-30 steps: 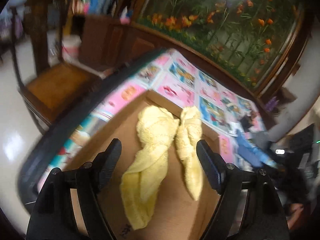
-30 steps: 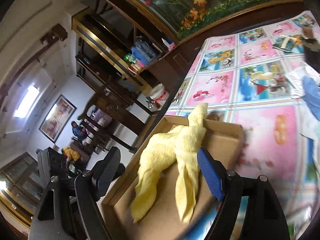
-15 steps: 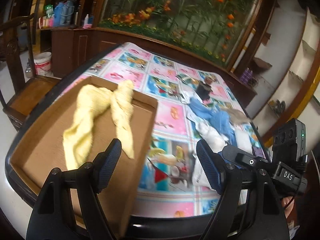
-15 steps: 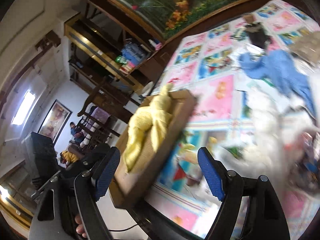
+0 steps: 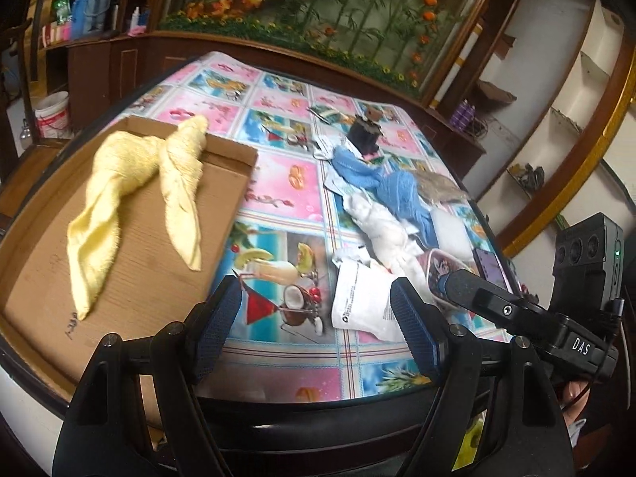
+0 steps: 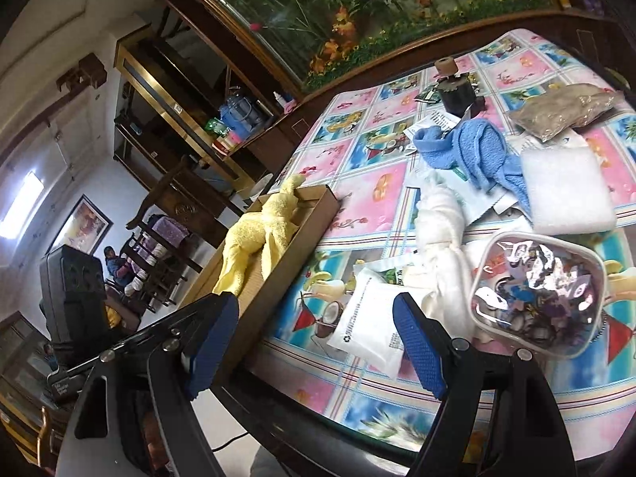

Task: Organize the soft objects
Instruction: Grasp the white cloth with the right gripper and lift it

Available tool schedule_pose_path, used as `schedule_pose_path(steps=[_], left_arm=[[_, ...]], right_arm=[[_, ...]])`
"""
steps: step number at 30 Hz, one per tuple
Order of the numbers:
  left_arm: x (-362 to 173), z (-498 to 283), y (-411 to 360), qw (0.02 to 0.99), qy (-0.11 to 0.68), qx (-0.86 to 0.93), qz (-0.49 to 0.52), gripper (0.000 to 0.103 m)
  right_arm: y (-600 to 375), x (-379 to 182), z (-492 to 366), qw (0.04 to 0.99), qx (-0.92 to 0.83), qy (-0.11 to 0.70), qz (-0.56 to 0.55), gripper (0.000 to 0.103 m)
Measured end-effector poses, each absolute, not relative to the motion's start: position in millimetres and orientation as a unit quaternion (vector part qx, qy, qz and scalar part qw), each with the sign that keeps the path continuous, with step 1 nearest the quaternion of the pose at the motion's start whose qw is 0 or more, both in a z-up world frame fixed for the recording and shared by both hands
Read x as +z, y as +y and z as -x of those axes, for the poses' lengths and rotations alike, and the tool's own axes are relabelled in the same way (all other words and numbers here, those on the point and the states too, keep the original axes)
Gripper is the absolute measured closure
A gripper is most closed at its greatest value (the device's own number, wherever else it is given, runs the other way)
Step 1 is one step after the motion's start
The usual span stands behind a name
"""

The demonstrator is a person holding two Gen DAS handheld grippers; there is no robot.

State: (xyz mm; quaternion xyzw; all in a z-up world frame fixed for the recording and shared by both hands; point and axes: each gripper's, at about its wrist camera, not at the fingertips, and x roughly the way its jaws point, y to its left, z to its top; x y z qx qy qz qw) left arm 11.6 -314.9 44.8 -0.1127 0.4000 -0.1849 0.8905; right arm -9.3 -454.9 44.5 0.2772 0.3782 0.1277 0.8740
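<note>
Both claws, left (image 5: 316, 328) and right (image 6: 316, 344), gape empty near yellow towel (image 5: 135, 194).

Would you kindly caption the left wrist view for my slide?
Open left gripper faces a table: yellow towel in cardboard tray, blue cloth and white cloth piled alongside.

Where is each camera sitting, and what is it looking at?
Left wrist view: sits on the left claw, looking across the table at the knotted yellow towel in the flat brown cardboard tray; both open fingers and the right claw's black body show.
Right wrist view: sits on the right claw, facing the knotted white cloth and crumpled blue towel; its open fingers show.
Shared: yellow towel, tray, blue towel, white cloth.
</note>
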Motion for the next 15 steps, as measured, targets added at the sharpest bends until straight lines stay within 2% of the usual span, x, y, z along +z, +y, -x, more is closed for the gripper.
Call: schedule_pose_path(steps=[15], left_arm=[[13.6, -32.5, -333.6, 0.861, 0.448, -0.219, 0.099, 0.025]], right_arm=[[-483.5, 32.4, 17.2, 0.876, 0.102, 0.386, -0.27, 0.023]])
